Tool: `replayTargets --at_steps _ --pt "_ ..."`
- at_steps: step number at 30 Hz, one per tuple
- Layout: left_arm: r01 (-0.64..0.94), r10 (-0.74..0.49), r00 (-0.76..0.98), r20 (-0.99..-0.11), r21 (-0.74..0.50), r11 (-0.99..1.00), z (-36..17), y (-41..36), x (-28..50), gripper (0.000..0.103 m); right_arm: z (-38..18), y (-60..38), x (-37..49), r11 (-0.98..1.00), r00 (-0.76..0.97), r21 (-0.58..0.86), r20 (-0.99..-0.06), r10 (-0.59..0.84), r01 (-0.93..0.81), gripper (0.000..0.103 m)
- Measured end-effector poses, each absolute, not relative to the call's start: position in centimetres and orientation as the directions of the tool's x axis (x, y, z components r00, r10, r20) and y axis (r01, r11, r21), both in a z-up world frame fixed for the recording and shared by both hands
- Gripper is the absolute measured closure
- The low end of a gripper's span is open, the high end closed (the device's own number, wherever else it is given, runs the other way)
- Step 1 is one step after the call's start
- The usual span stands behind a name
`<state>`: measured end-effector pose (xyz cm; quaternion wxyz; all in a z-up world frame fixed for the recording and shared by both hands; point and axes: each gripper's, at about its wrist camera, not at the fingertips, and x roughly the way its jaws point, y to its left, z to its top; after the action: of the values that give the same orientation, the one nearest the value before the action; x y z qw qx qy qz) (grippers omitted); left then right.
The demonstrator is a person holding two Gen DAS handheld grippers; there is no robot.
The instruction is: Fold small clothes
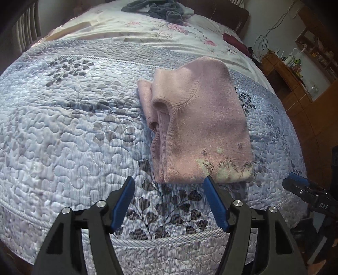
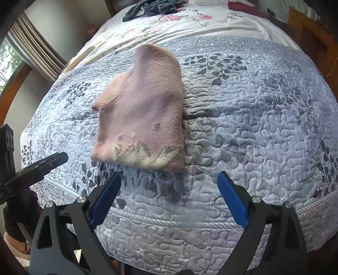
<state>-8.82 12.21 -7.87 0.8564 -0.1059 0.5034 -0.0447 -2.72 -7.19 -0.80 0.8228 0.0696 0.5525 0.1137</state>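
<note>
sweater (image 1: 198,129): pink, folded, flat on quilt (image 1: 63,127)
left gripper (image 1: 169,184): jaws wide, empty
right gripper (image 2: 169,179): jaws wide, empty

Below me I see a blue quilted bedspread (image 1: 63,131) printed with dark leaf sprigs, covering the near part of the bed. Beyond it lies a white sheet with pink flowers (image 1: 160,31), and at the far end a heap of dark grey-blue cloth (image 1: 156,8). A dark red cloth (image 1: 232,39) sits near the sheet's right edge. On the right I make out wooden furniture (image 1: 295,93) carrying small bottles and cables. Through the right wrist view I see a pleated curtain (image 2: 36,46) beside a window (image 2: 8,61).
</note>
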Motion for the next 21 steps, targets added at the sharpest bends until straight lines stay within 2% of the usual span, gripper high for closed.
replayTargets --at_steps 5,11,21 --pt "-0.04 -0.133 0.505 -0.853 -0.176 0.984 -5.7 11.8 -11.0 0.03 1.6 -5.4 -4.2 0.986 0.38 0.136 -0.91 0.164 -0.101 0.006" --pt "-0.013 -0.078 0.529 -0.845 -0.1 0.995 -3.4 10.6 -13.4 0.027 4.5 -4.3 -6.5 0.985 0.422 0.119 -0.892 0.163 -0.129 0.005" --pt "0.005 -0.074 0.555 -0.829 -0.086 0.996 -1.3 8.9 -16.4 0.026 7.3 -3.3 -9.0 0.991 0.475 0.054 -0.874 0.105 -0.12 0.003"
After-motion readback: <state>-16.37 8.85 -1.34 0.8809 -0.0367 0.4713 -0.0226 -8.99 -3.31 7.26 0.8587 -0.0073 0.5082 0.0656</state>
